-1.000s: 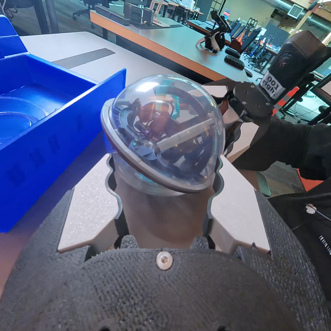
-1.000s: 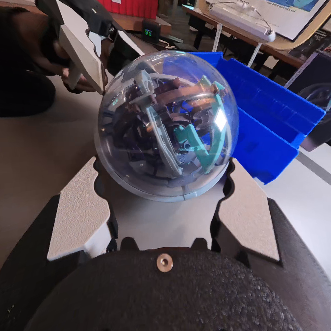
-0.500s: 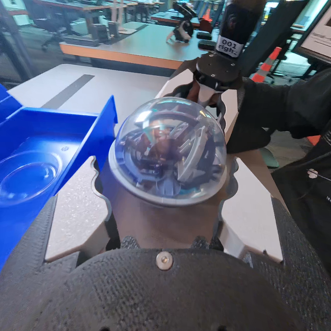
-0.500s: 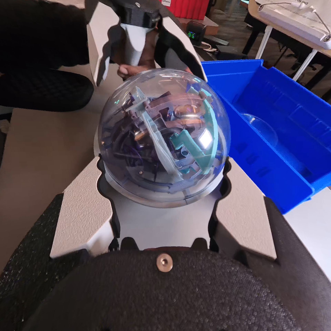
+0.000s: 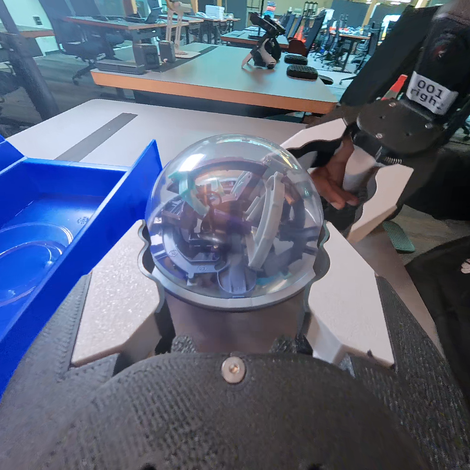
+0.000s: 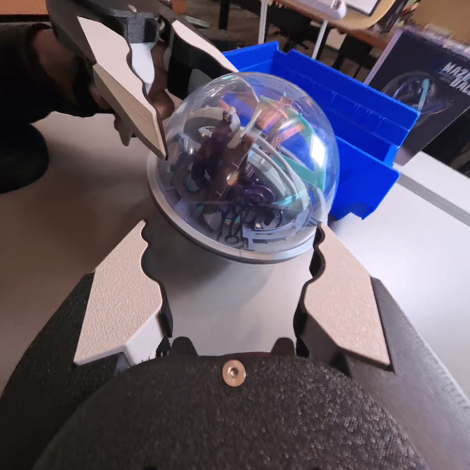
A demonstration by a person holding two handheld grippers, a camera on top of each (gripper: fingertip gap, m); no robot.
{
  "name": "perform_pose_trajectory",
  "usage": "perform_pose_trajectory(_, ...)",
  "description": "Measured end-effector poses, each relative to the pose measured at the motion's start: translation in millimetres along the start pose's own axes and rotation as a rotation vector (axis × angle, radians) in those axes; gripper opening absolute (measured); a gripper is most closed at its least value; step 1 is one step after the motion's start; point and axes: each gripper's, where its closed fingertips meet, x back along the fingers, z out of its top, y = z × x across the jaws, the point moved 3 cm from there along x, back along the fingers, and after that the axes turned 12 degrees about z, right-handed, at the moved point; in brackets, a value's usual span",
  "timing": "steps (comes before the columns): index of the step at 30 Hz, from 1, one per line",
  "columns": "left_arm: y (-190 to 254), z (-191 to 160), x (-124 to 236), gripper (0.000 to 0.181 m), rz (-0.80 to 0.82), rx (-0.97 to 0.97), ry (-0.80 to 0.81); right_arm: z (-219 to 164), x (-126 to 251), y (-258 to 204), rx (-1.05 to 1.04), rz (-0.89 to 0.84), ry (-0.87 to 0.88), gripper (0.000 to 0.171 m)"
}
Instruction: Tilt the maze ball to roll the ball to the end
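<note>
Clear plastic forms the shell of the maze ball, a sphere packed with grey, teal, brown and purple tracks and belted by a grey seam ring, which in the right wrist view sits tilted, its near-right edge lower. It sits above the pale worktop, just beside the blue bin. The left gripper has its jaws spread wide and pressed to the sphere's two flanks near the seam, so it grips the ball across its girth. The right gripper also has its jaws wide open; its right-hand finger touches or nearly touches the seam ring, while the other stands clear of the ball, so I judge it a loose cradle or guard, not a grip. Holding from opposite sides seems meant to let the person rock the sphere in any direction and steer the small ball along the tracks; I cannot pick out that ball in the clutter, so how far along it is can't be judged. The blue bin holds only a clear, shallow plastic dish on its floor. A dark printed box stands behind the bin.
</note>
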Motion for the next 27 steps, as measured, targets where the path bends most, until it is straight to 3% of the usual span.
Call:
perform_pose_trajectory(8,2.6,4.0,0.0,0.126,0.065,-0.002,-0.001,-5.7,-2.4,8.8,0.036,0.033,0.051,0.119)
perform_pose_trajectory(13,10.8,9.6,5.1,0.125,0.053,-0.036,0.055,-4.5,8.1,14.8,0.0,0.234,0.102,0.118)
perform_pose_trajectory(17,14.0,15.4,10.8,0.125,0.051,-0.028,0.1,0.3,17.1,44.5,-0.112,0.378,0.172,0.127)
perform_pose_trajectory(22,12.0,-8.6,8.7,0.136,-0.013,0.303,-0.097,-12.6,0.8,56.8,-0.257,0.602,0.137,0.132)
perform_pose_trajectory(24,19.8,-17.8,5.2,0.141,-0.018,0.325,-0.132,-15.6,-4.4,46.8,-0.243,0.665,0.117,0.131)
perform_pose_trajectory(27,19.5,-20.1,4.2,0.135,0.005,0.246,-0.14,-17.4,-9.1,35.4,-0.179,0.679,0.111,0.131)
